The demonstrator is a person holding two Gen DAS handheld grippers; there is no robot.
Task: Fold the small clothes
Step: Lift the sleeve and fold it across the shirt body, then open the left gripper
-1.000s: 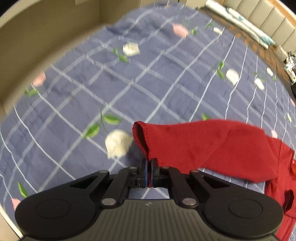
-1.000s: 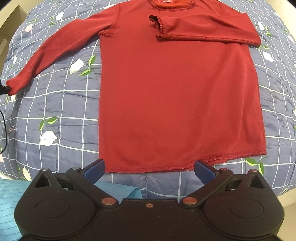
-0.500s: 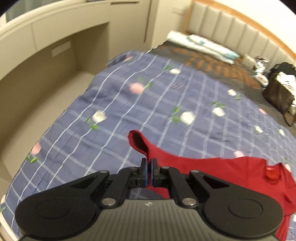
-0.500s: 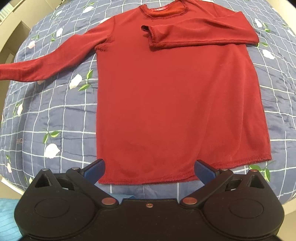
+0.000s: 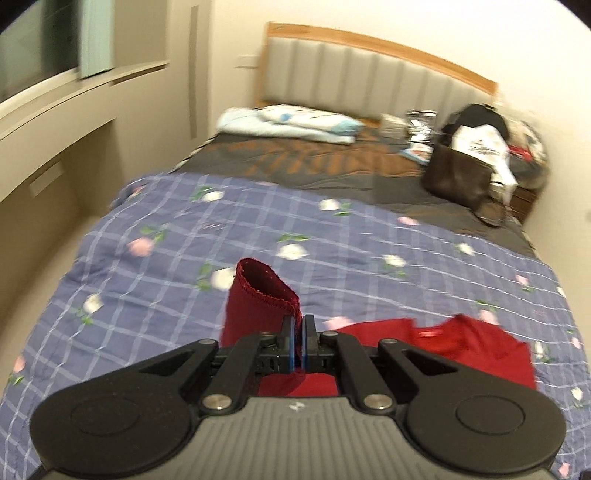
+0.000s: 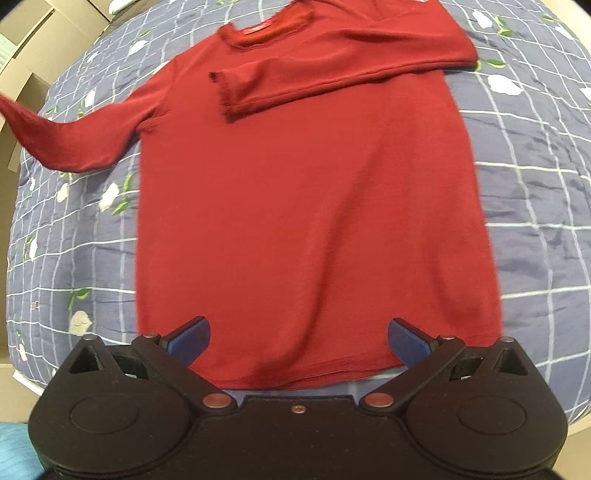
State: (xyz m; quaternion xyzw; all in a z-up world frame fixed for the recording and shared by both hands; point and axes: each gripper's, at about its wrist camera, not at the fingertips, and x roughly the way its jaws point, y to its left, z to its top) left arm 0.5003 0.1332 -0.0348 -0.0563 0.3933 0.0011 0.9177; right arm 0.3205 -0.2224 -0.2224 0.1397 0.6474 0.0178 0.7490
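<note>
While my left tongs (image 5: 298,328) are clenched tight on the cuff (image 5: 266,291) of the red sweater (image 6: 314,206), that cuff stands lifted above the blue checked quilt (image 5: 184,236), its stitched opening gaping toward 11 o'clock in the left wrist view. My right tongs (image 6: 298,338) are spread wide and grip nothing; their blue pads (image 6: 188,338) sit over the lower part of the sweater's body, and I cannot tell whether they touch the cloth. In the right wrist view the sweater lies flat on the quilt, collar (image 6: 269,26) at 12 o'clock and hem (image 6: 314,376) at 6 o'clock just ahead of the tongs' body. One sleeve (image 6: 343,74) is folded across the chest from 1 o'clock, its end near the middle. The other sleeve (image 6: 74,140) runs out toward 9 o'clock and rises off the quilt at the frame edge, blurred. The quilt shows bare on both sides of the body, wider at 3 o'clock, and its edge drops away at 8 o'clock. In the left wrist view open quilt lies from 9 to 1 o'clock, with folded bedding (image 5: 288,123) and a brown bag (image 5: 458,177) near the headboard (image 5: 369,70).
</note>
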